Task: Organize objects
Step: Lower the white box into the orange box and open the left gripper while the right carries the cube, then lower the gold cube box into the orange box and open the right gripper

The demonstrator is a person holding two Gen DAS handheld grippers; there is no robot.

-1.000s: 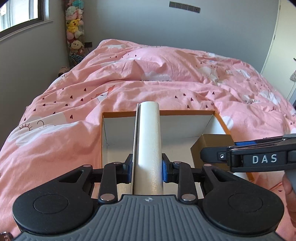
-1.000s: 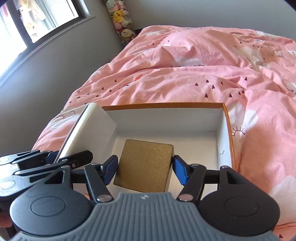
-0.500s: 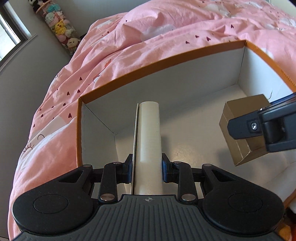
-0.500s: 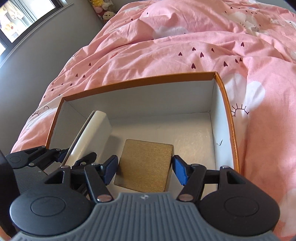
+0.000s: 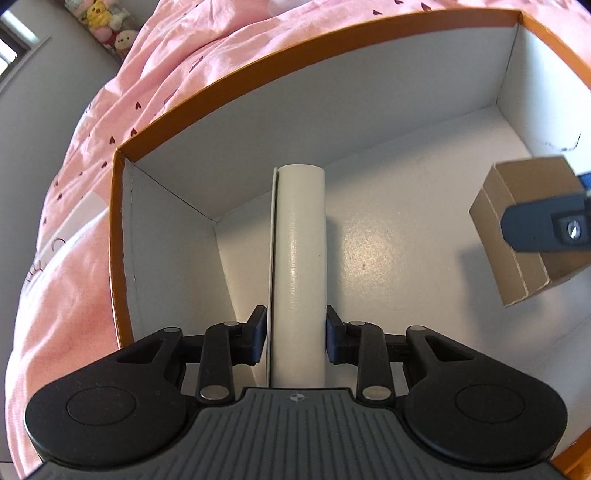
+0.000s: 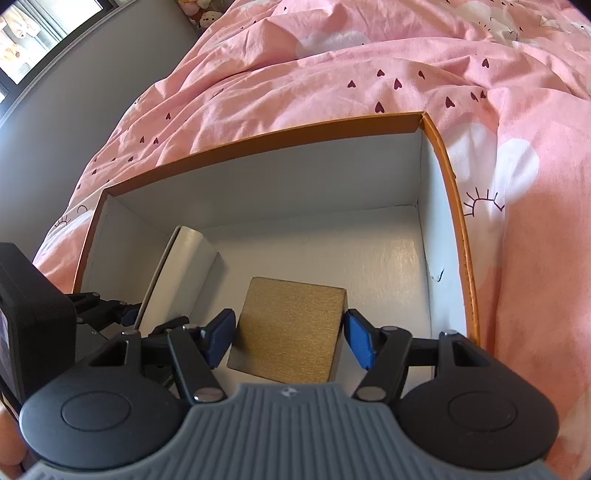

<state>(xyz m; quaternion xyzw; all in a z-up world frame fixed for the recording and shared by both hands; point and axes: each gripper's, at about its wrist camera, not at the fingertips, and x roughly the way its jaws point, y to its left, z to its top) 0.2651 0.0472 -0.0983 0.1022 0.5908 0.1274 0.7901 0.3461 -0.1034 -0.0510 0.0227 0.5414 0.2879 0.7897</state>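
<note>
A bed covered by a rumpled pink duvet (image 6: 369,74) with small dark hearts fills the room beside a grey wall (image 6: 92,85), under a bright window (image 6: 33,40), with what look like plush toys (image 5: 107,22) stacked in the corner.

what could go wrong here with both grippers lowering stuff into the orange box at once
1. The white box in the left gripper stands on its narrow edge; released like that, it may tip over.
2. The gold box in the right gripper hangs tilted, so it could land on a corner.
3. Both grippers share the orange box; they might bump each other.
</note>
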